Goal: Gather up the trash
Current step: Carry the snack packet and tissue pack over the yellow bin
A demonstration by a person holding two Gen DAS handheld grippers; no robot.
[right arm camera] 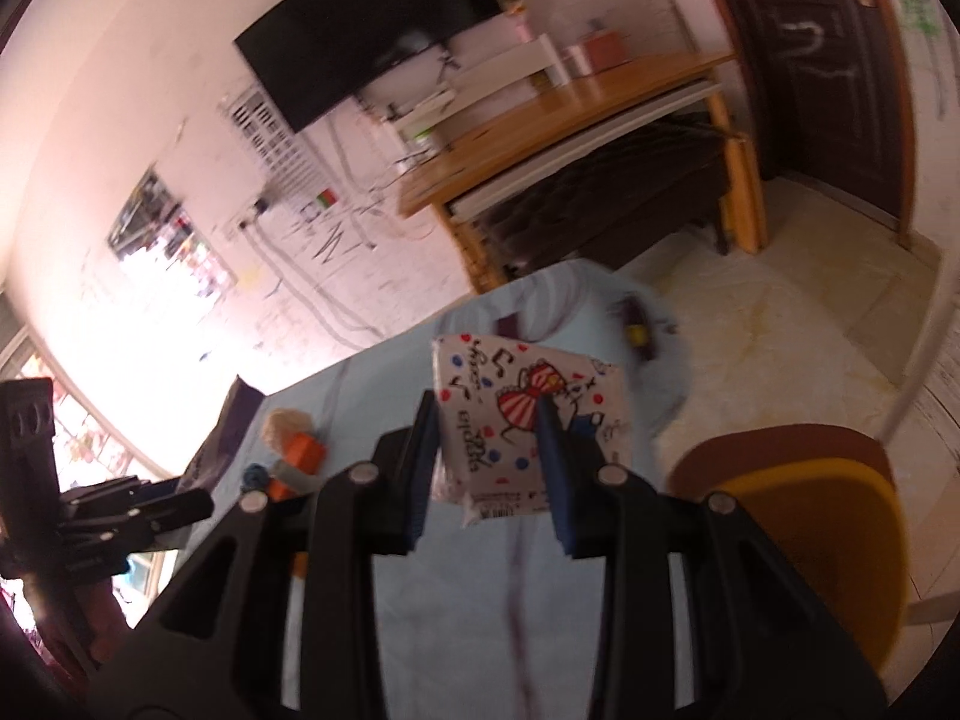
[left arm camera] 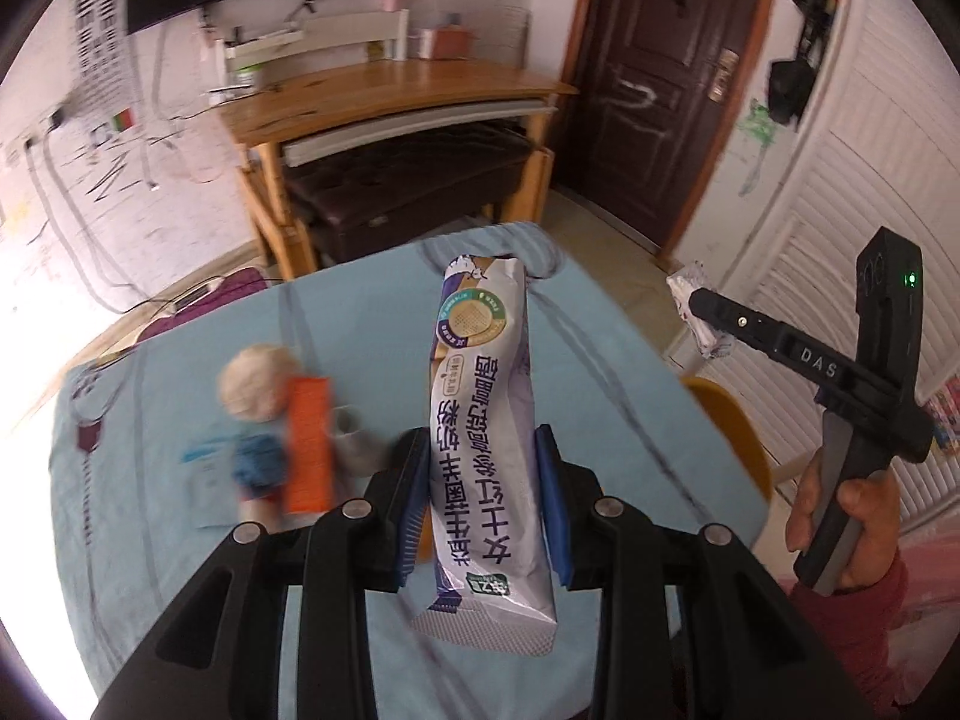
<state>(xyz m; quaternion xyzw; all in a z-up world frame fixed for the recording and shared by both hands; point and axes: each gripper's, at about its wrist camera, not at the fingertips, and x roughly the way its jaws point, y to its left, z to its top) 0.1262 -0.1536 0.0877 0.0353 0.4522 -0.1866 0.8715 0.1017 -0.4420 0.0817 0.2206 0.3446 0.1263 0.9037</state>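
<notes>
My left gripper (left arm camera: 483, 480) is shut on a long white and purple snack wrapper (left arm camera: 486, 414) and holds it above the blue-covered table (left arm camera: 600, 348). My right gripper (right arm camera: 489, 438) is shut on a small white tissue pack (right arm camera: 528, 414) with red and blue dots, also above the table (right arm camera: 372, 588). The right gripper shows in the left wrist view (left arm camera: 702, 312) at the right, off the table's edge, with the pack (left arm camera: 690, 288) in its tip. More trash lies on the table: an orange box (left arm camera: 307, 444), a pale crumpled ball (left arm camera: 255, 384) and a blue wrapper (left arm camera: 258, 462).
A round yellow bin (right arm camera: 840, 534) with a dark rim stands on the floor right of the table; it also shows in the left wrist view (left arm camera: 732, 426). A wooden desk (left arm camera: 390, 96) and a dark door (left arm camera: 666, 78) stand behind. The left gripper body (right arm camera: 90, 516) is at the left.
</notes>
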